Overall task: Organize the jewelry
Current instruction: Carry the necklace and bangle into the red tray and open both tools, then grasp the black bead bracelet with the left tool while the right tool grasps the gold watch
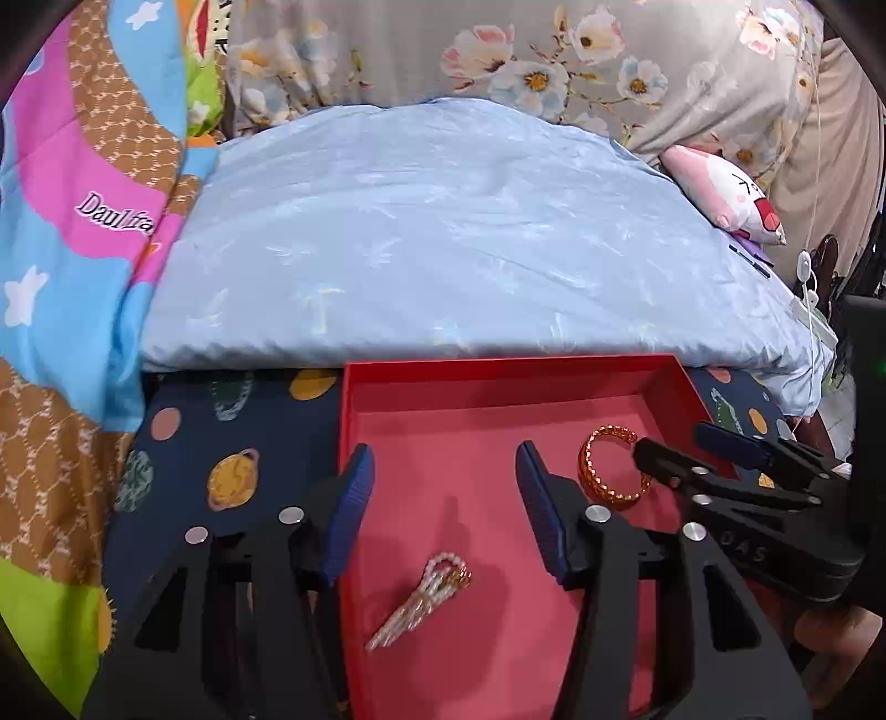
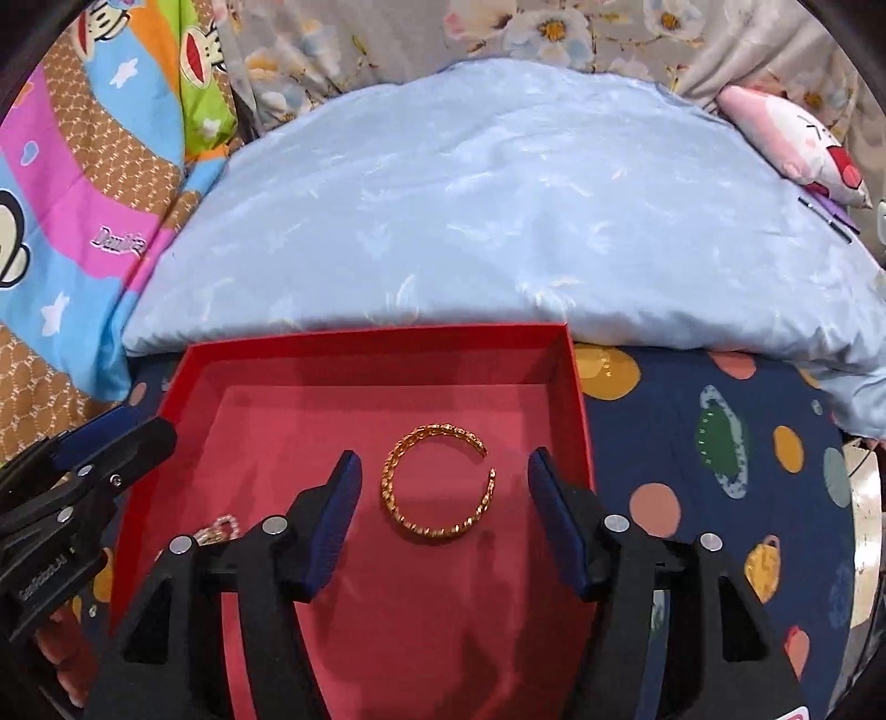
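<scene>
A red box [image 2: 576, 387] sits on a dark navy bedsheet printed with planets [image 2: 692, 443], with a pale blue quilt [image 1: 443, 232] bunched beyond it and floral fabric [image 1: 498, 50] at the far end. Inside lie a gold bangle [image 2: 437, 487] on the right and a pearl hair clip [image 1: 421, 603] near left. The left gripper [image 1: 443, 482] and right gripper [image 2: 443, 487] both hang above with jaws apart, gripping nothing

The light is bright and soft all over. Faint shadows fall on the floor of the red box [image 1: 554, 426]. Nothing shines too hard. Both pictures look sharp in the middle, bend round at the sides, and go black in the corners.
</scene>
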Motion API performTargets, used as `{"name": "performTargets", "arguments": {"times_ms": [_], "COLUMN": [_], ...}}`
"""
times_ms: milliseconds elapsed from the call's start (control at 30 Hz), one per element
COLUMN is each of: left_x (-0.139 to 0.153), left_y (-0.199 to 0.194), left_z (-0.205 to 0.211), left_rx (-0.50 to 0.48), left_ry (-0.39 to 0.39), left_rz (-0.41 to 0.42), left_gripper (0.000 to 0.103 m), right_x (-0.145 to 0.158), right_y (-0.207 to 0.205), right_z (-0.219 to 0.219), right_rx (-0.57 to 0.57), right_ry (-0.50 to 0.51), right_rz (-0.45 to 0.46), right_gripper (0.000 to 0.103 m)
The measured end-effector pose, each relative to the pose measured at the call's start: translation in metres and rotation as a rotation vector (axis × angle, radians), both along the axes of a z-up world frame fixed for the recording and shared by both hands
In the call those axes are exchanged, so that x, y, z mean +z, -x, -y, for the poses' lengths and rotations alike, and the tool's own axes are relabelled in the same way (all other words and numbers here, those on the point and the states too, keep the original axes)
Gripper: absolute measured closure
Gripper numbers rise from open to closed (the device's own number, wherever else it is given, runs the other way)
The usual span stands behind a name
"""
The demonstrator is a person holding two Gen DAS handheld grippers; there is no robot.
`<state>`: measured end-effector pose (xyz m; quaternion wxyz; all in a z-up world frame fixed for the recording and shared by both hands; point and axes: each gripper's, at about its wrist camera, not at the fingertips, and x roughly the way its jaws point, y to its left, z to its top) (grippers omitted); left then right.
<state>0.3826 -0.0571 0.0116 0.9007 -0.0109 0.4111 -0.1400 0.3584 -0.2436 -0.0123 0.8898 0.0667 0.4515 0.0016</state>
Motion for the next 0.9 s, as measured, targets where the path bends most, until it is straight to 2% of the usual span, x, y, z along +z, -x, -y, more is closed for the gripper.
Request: {"name": "performTargets", "arguments": {"times_ms": [67, 200, 300, 367, 467, 633, 800, 900], "left_x": [0.008, 0.030, 0.041, 0.043, 0.039, 0.015, -0.018, -0.038], "left_y": [0.011, 0.055, 0.095, 0.131, 0.170, 0.234, 0.282, 0.298], "left_z": [-0.009, -0.028, -0.039, -0.046, -0.054, -0.063, -0.060, -0.054], "left_rx": [0.016, 0.041, 0.043, 0.054, 0.055, 0.034, 0.022, 0.011], "left_ry": [0.013, 0.000, -0.005, -0.036, -0.050, -0.045, -0.084, -0.070], "left_rz": [0.001, 0.026, 0.044, 0.062, 0.063, -0.014, -0.071, -0.126], "left_gripper": [0.048, 0.043, 0.037, 0.036, 0.035, 0.035, 0.035, 0.036], "right_x": [0.015, 0.051, 0.062, 0.064, 0.057, 0.033, 0.010, 0.001], "right_y": [0.018, 0.087, 0.136, 0.175, 0.228, 0.295, 0.341, 0.354], "right_z": [-0.001, -0.002, 0.000, 0.002, 0.003, -0.003, -0.010, -0.016], "right_rx": [0.001, -0.024, -0.054, -0.077, -0.105, -0.120, -0.124, -0.129], "right_ry": [0.006, 0.049, 0.044, 0.029, 0.022, -0.019, -0.039, -0.037], "right_rz": [0.031, 0.119, 0.138, 0.138, 0.120, 0.058, 0.003, -0.016], "right_gripper": [0.040, 0.030, 0.028, 0.027, 0.027, 0.027, 0.027, 0.027]}}
